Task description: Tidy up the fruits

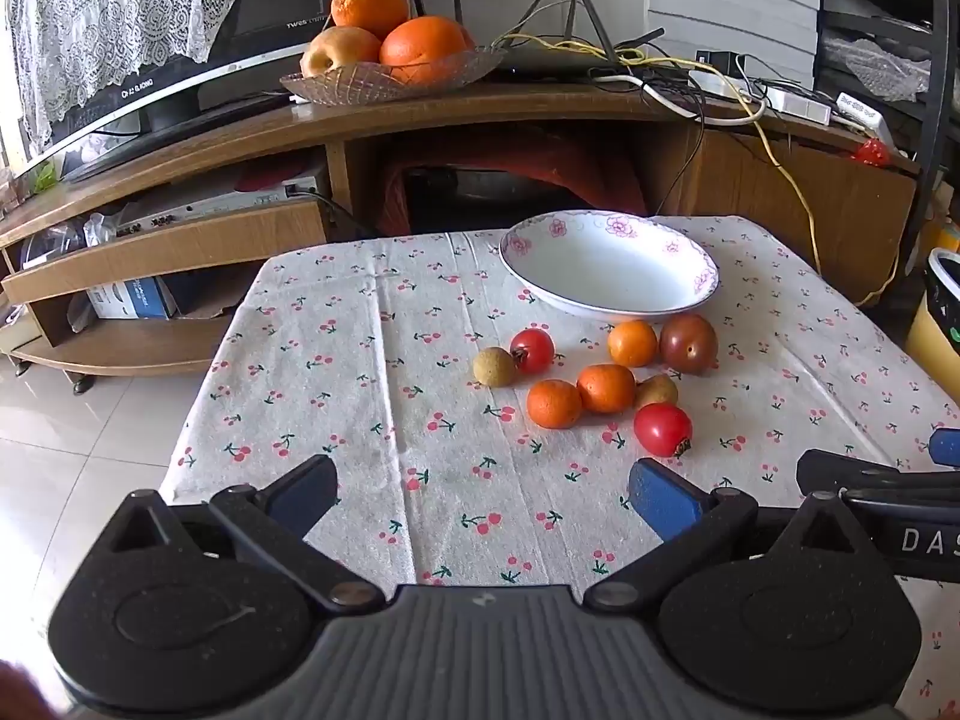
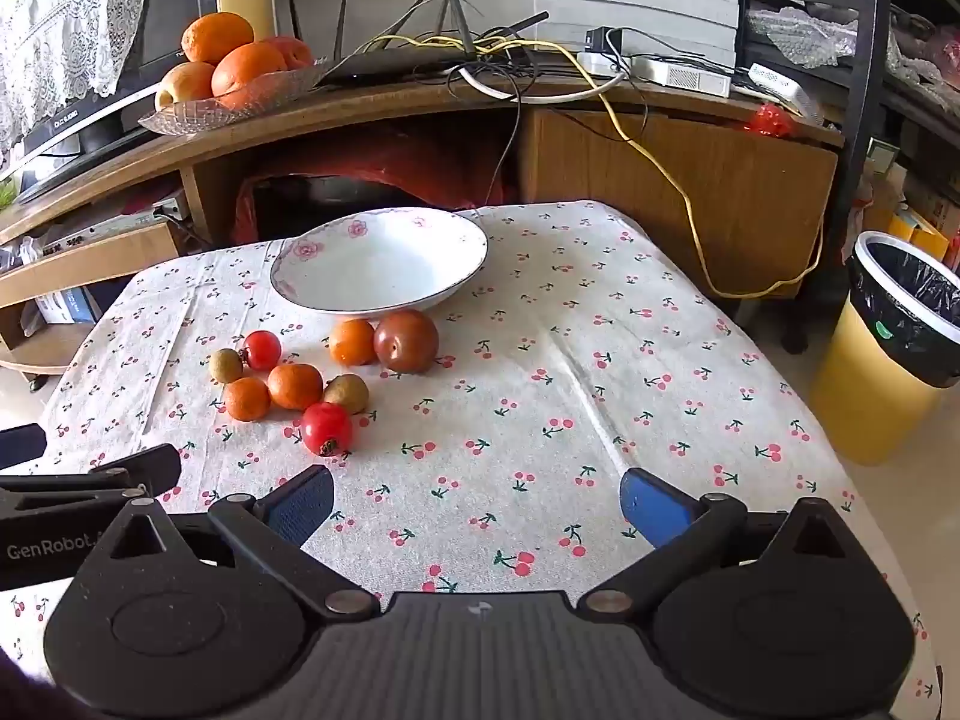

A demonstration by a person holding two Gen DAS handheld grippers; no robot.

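Observation:
A white bowl with pink flowers (image 1: 609,267) (image 2: 379,261) stands empty on the cherry-print tablecloth (image 1: 420,420) (image 2: 570,390). In front of it lie several small fruits: three small oranges (image 1: 606,387) (image 2: 294,386), two red tomatoes (image 1: 662,429) (image 2: 326,428), a dark plum (image 1: 688,343) (image 2: 406,341) and two tan longans (image 1: 494,366) (image 2: 226,365). My left gripper (image 1: 483,495) is open and empty, near the table's front edge, short of the fruits. My right gripper (image 2: 477,501) is open and empty, to the right of the fruits.
A wooden TV stand (image 1: 480,108) behind the table carries a glass dish of large oranges and an apple (image 1: 390,69) (image 2: 234,96), a TV and tangled cables. A yellow bin with a black liner (image 2: 900,348) stands on the floor at the right.

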